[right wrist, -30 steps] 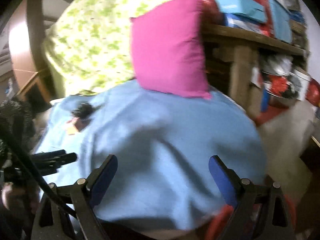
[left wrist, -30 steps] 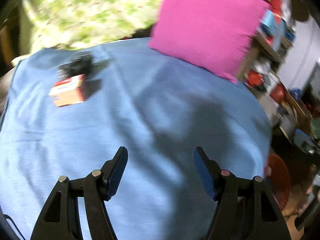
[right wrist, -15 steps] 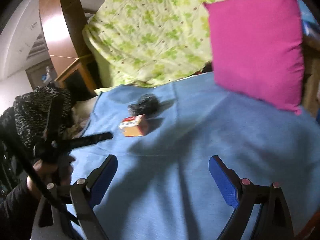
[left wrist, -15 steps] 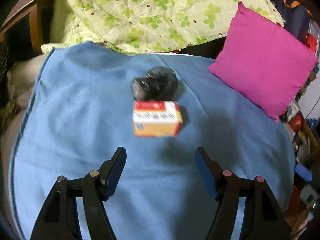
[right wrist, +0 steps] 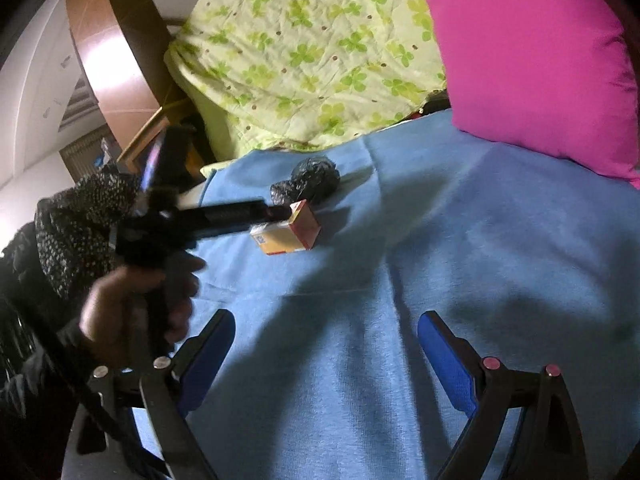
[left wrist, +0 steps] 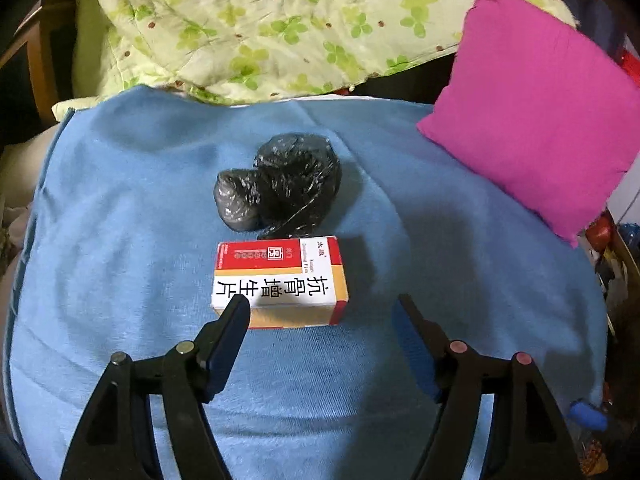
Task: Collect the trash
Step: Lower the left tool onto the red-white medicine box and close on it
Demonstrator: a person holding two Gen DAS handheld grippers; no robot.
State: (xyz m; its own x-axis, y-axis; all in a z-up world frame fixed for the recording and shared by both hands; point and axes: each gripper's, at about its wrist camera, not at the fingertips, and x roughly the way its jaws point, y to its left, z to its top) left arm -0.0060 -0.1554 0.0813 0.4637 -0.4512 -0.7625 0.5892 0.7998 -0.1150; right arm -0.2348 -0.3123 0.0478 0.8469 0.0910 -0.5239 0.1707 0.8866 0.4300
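Observation:
A red, white and orange cardboard box (left wrist: pixel 280 282) printed with Chinese characters lies on the blue blanket (left wrist: pixel 120 240). Just behind it, touching or nearly so, sits a crumpled black plastic bag (left wrist: pixel 282 186). My left gripper (left wrist: pixel 322 306) hovers just in front of the box, its jaws opening, the left fingertip overlapping the box's near corner; nothing is between the pads. In the right wrist view the box (right wrist: pixel 288 232) and bag (right wrist: pixel 310 182) lie farther off, with the left gripper's tip beside the box. My right gripper (right wrist: pixel 326 328) stands wide open over bare blanket.
A magenta pillow (left wrist: pixel 536 120) leans at the right. A green clover-print quilt (left wrist: pixel 280 20) is heaped at the back. A person's hand (right wrist: pixel 132 304) in a dark speckled sleeve grips the left gripper. Cluttered shelves stand past the bed's right edge.
Both views swung left onto the box and bag. The left gripper closed in on the box, which now sits right at its fingertips. The right gripper dropped lower over the blanket.

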